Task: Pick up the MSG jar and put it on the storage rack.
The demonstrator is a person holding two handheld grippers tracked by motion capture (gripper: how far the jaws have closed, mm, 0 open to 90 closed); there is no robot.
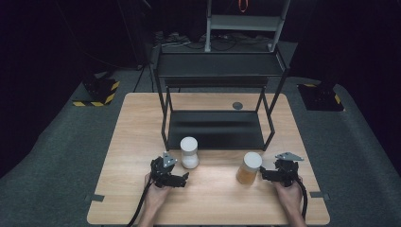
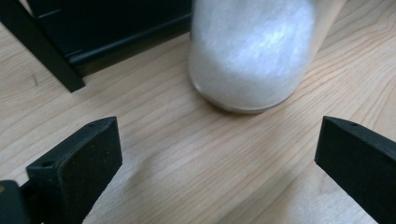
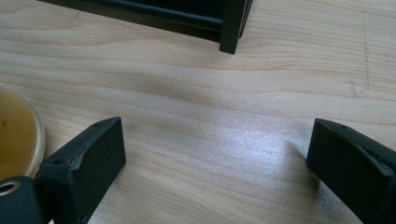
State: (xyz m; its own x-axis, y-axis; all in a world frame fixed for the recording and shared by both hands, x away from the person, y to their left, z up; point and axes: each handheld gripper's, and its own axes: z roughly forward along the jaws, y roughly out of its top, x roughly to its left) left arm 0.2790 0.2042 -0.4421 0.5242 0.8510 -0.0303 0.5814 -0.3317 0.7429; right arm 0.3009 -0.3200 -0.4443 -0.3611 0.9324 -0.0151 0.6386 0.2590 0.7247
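Observation:
A white jar [image 1: 189, 152] with a white lid stands on the wooden table [image 1: 142, 142], in front of the black rack [image 1: 215, 127]. My left gripper [image 1: 174, 175] sits low just before it and is open. In the left gripper view the white jar [image 2: 252, 56] stands a short way beyond the left gripper [image 2: 217, 140], and bare wood shows between the jaws. An amber jar [image 1: 249, 168] with a pale lid stands to the right. My right gripper [image 1: 270, 173] is open beside it. In the right gripper view the amber jar [image 3: 16, 135] lies outside the left jaw of the right gripper [image 3: 215, 140].
The rack has a low shelf [image 1: 215, 130] and an upper shelf [image 1: 217, 66], both bare. Its front legs [image 2: 44, 51] [image 3: 233, 25] stand close ahead of each gripper. A round grey cap [image 1: 237, 105] sits in the table's far side. Floor stands [image 1: 97, 92] flank the table.

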